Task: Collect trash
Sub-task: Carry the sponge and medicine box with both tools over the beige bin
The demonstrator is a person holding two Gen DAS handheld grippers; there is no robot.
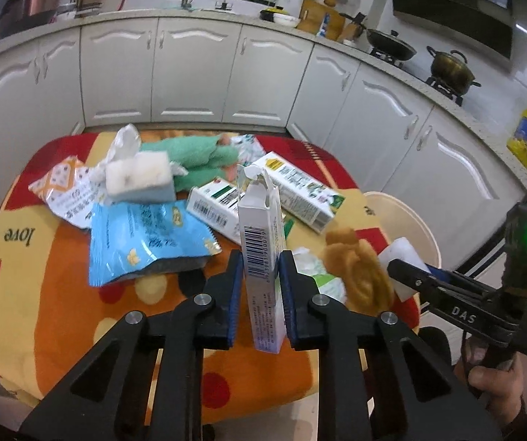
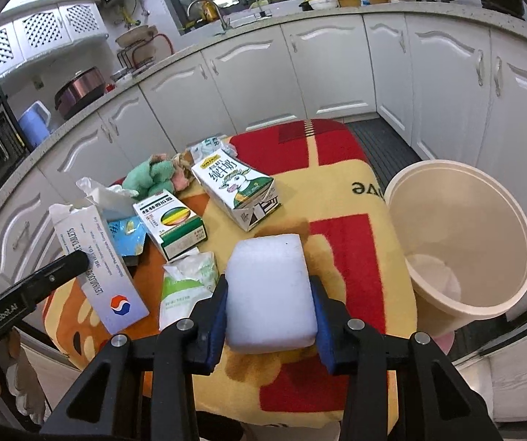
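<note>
Item 1: left gripper point(image 1: 261, 268), blue-padded fingers point(image 1: 235, 279) clamped on a tall narrow white cardboard box point(image 1: 261, 242), held upright above the worktop; barcode faces the left wrist camera, digits too small to read. From the right wrist view its side shows "TABLETS" and a red-and-blue roundel; other lettering illegible

Item 2: right gripper point(image 2: 269, 290), fingers pressed against both sides of a white rectangular foam block point(image 2: 270, 290), held over the worktop's near edge, left of the cream round plastic bin point(image 2: 461, 242)

Item 3: worktop under a red, orange and yellow patterned cloth point(image 1: 61, 294) printed "love"

Item 4: loose trash on the cloth: green-and-white milk carton point(image 2: 235, 187) with a cow picture and Chinese characters; white-and-green medicine box point(image 2: 171, 226), Chinese print; blue foil snack packet point(image 1: 145, 242), text blurred; white-and-orange patterned wrapper point(image 1: 65, 187), partly covered; white sponge with a blue underside point(image 1: 140, 180); green crumpled cloth point(image 1: 197, 158)

Item 5: gripper bodies marked "DAS" and "GenRobot.AI"
</note>
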